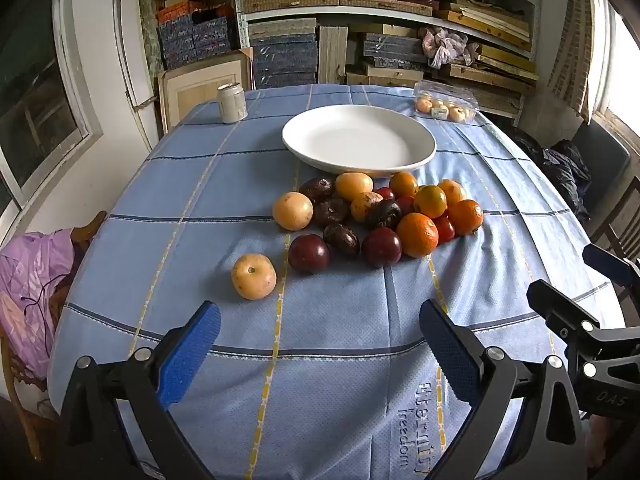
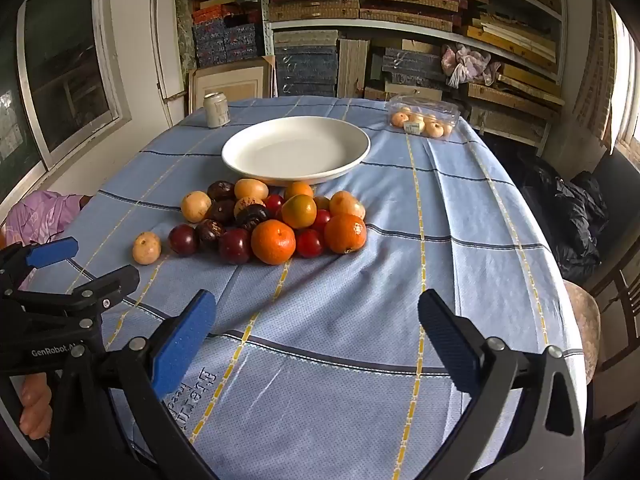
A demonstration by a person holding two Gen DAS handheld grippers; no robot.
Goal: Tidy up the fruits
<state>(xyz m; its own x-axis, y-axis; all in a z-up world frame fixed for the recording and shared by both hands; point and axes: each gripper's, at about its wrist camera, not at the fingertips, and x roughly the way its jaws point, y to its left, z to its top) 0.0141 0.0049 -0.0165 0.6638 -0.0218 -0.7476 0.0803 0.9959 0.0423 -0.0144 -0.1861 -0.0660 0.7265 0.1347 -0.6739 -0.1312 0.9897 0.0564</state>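
Observation:
A pile of fruit [image 1: 376, 212] lies on the blue tablecloth: oranges [image 1: 417, 235], dark purple plums [image 1: 308, 253], yellow round fruits [image 1: 253, 276] and small red tomatoes. The pile also shows in the right wrist view [image 2: 276, 216]. An empty white plate [image 1: 359, 139] sits just behind it, also seen from the right wrist [image 2: 295, 149]. My left gripper [image 1: 320, 320] is open and empty, near the table's front edge, short of the fruit. My right gripper [image 2: 318, 312] is open and empty, beside it on the right.
A drinks can [image 1: 231, 102] stands at the back left. A clear plastic box of small fruits [image 1: 446, 102] sits at the back right. Shelves of boxes rise behind the table. A chair with purple cloth [image 1: 28, 280] is at the left, dark clothing at the right.

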